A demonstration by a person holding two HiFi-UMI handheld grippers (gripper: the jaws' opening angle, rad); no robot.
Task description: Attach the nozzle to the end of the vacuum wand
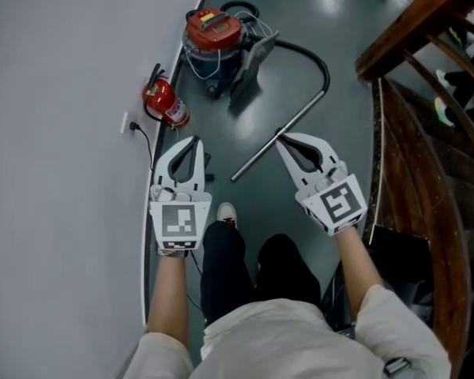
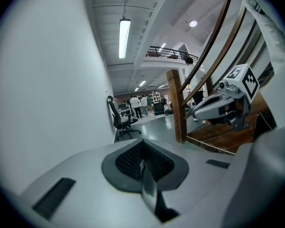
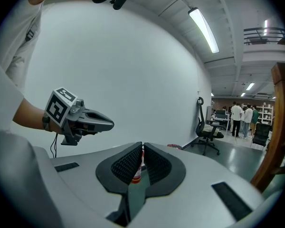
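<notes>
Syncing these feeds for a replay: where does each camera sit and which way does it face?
Head view: on the person's head, facing steeply down at floor, vacuum and wand; shows forearms, legs, left gripper, right gripper.
Left gripper view: on that gripper, looking along its shut jaws down the hall past a wooden post; right gripper at right.
Right gripper view: on that gripper, looking along its shut jaws toward the white wall; left gripper and forearm at left.
Shared: both gripper views show the office chair.
</notes>
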